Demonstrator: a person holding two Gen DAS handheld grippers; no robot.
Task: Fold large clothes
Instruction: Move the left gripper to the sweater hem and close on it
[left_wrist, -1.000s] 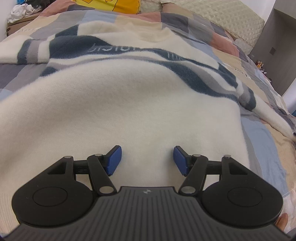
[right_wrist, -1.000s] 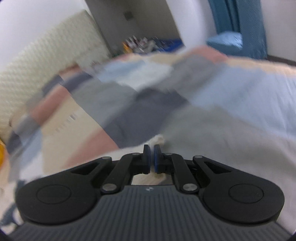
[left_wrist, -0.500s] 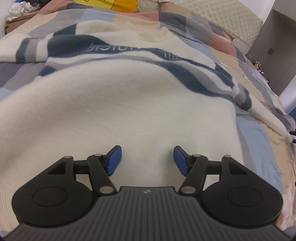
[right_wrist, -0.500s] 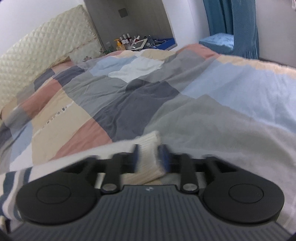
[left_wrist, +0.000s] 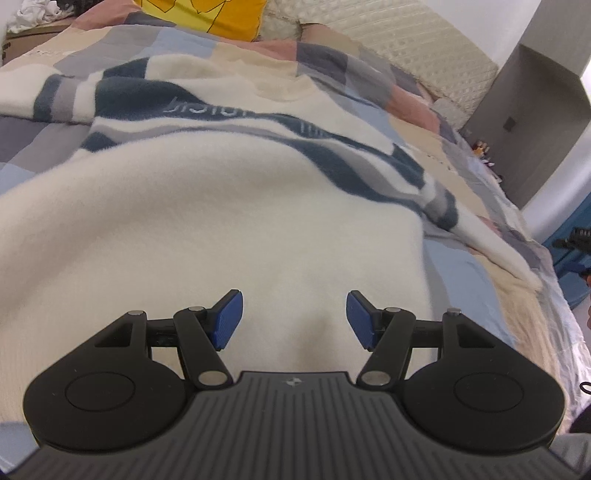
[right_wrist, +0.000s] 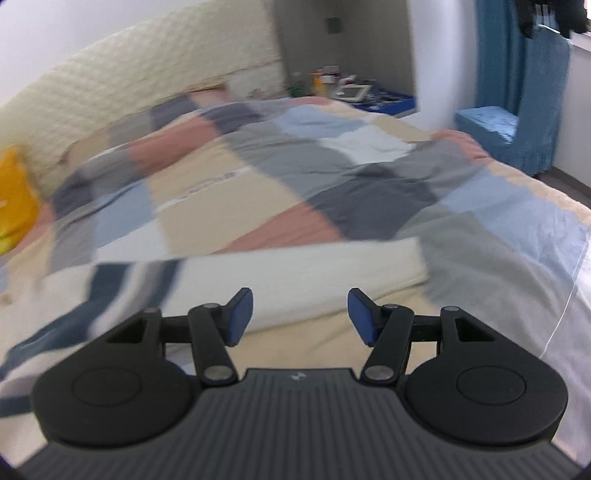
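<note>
Over the bed, left wrist view first: your left gripper (left_wrist: 293, 319) hangs w/ its blue pads spread wide, nothing between them, above the lower body of the fluffy cream sweater with navy and grey wavy bands (left_wrist: 229, 206). That sweater lies flat, chest side up, on the patchwork quilt in blue, grey, pink and beige squares (left_wrist: 454, 273), one sleeve trailing off to the right.

Right wrist view: your right gripper (right_wrist: 300, 315) has just been opening and its jaws stand apart, empty; the cream ribbed cuff end of the sleeve (right_wrist: 373, 266) lies on the quilt just ahead, clear of the pads. Frame is blurred, so finer detail is unclear.

Risks, imo: the sleeve looks stretched out sideways, not yet laid over the body, so the fold is barely begun. Thick fleece may spring back or bunch if you pinch only the top layer.
</note>
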